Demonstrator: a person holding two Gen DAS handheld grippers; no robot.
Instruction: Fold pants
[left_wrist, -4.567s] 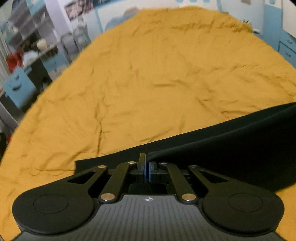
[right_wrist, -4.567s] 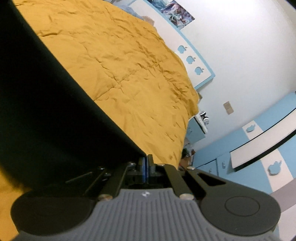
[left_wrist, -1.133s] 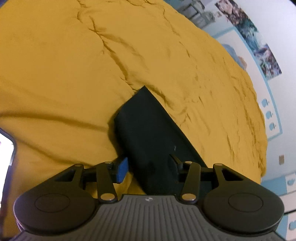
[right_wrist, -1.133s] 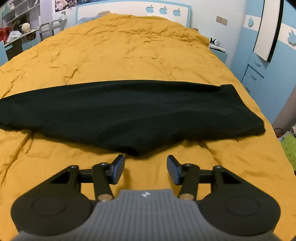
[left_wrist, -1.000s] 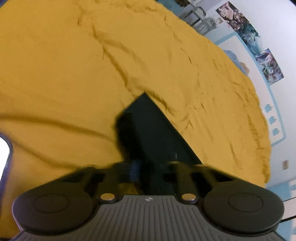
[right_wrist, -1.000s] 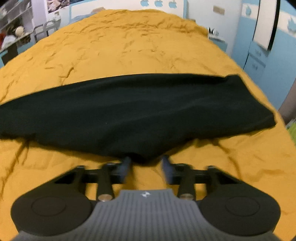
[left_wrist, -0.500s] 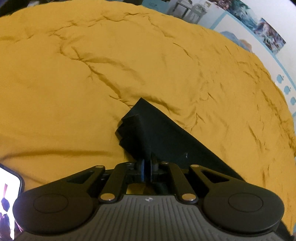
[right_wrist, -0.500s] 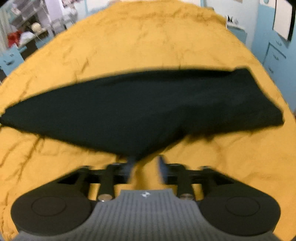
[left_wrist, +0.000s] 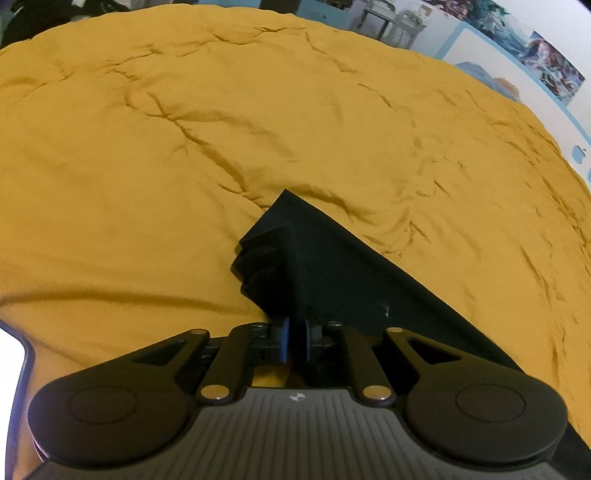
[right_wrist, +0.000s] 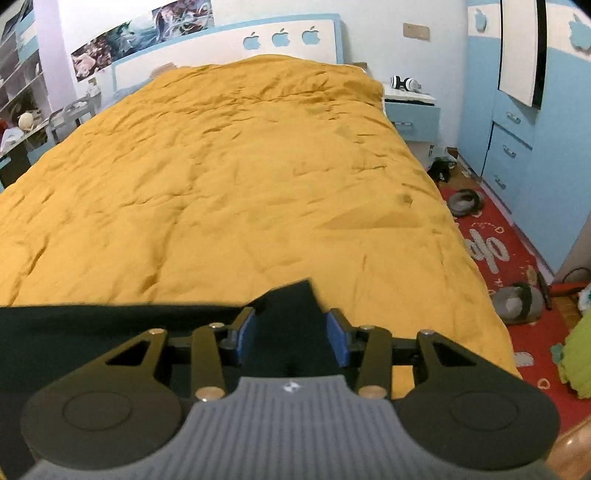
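Note:
Black pants (left_wrist: 332, 273) lie folded lengthwise on a yellow bedspread (left_wrist: 184, 155). My left gripper (left_wrist: 294, 341) is shut on the layered leg end of the pants, which bunches up just ahead of the pads. In the right wrist view the pants (right_wrist: 92, 332) stretch off to the left, and my right gripper (right_wrist: 291, 332) is open with one corner of the cloth between its blue pads (right_wrist: 245, 330), not pinched.
The bedspread (right_wrist: 240, 184) reaches back to a white and blue headboard (right_wrist: 229, 44). A nightstand (right_wrist: 410, 107), blue cabinets (right_wrist: 517, 129) and a red rug (right_wrist: 509, 266) with slippers lie right of the bed. A lit phone screen (left_wrist: 9, 354) sits at the left edge.
My left gripper has closed on the leg end and lifted it slightly. My right gripper has swung to the right end of the pants and stands open around its corner.

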